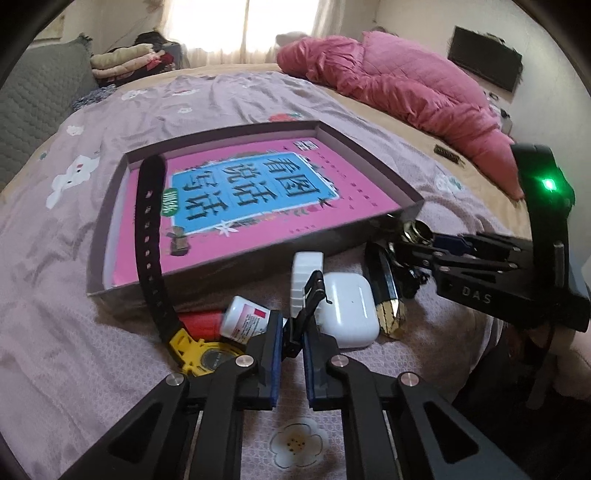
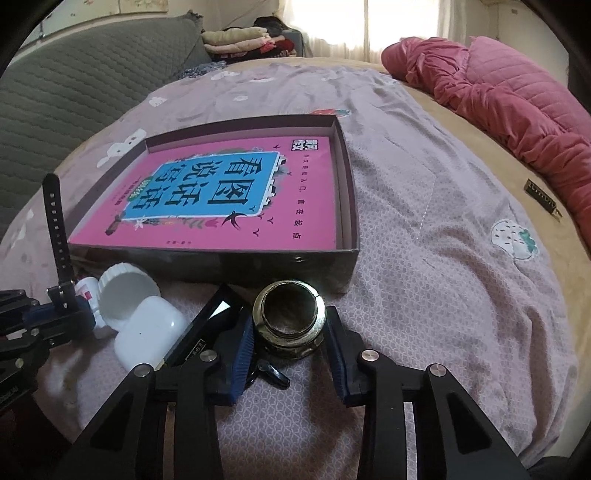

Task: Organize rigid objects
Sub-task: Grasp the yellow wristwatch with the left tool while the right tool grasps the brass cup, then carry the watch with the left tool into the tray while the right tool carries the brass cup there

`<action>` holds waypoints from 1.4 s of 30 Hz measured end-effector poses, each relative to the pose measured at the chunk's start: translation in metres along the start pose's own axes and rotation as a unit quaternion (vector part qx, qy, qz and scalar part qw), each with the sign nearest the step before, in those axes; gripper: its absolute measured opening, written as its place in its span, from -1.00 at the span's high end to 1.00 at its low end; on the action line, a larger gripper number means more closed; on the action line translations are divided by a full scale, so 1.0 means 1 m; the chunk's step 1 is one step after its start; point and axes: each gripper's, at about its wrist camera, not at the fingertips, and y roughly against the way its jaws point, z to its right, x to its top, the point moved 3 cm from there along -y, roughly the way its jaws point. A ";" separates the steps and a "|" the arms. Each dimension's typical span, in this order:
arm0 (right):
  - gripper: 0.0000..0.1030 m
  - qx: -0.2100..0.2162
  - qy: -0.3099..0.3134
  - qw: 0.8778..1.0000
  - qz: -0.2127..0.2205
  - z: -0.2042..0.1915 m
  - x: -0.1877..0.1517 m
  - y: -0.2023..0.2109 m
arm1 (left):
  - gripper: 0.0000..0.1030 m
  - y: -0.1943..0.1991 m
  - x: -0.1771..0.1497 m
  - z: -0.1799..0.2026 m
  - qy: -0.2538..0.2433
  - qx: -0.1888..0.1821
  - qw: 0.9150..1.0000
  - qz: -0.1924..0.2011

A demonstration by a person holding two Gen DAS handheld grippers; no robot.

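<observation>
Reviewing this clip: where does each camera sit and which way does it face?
Left wrist: on the left gripper, angled down at the bed; its fingers clamp a black watch strap buckle; the right gripper shows at right.
Right wrist: on the right gripper, angled down; fingers around a round glass jar.
Shared: shallow cardboard box holding the pink book, white earbud case.

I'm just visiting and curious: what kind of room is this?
Most likely a bedroom. The things lie on a bed under a patterned sheet, a pink quilt is bunched at its far side, and folded clothes are stacked by a curtained window.
</observation>
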 end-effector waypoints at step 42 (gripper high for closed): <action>0.28 0.048 0.027 0.993 0.104 -0.009 0.018 0.059 | 0.86 0.100 0.010 -0.080 0.180 0.015 0.971 0.159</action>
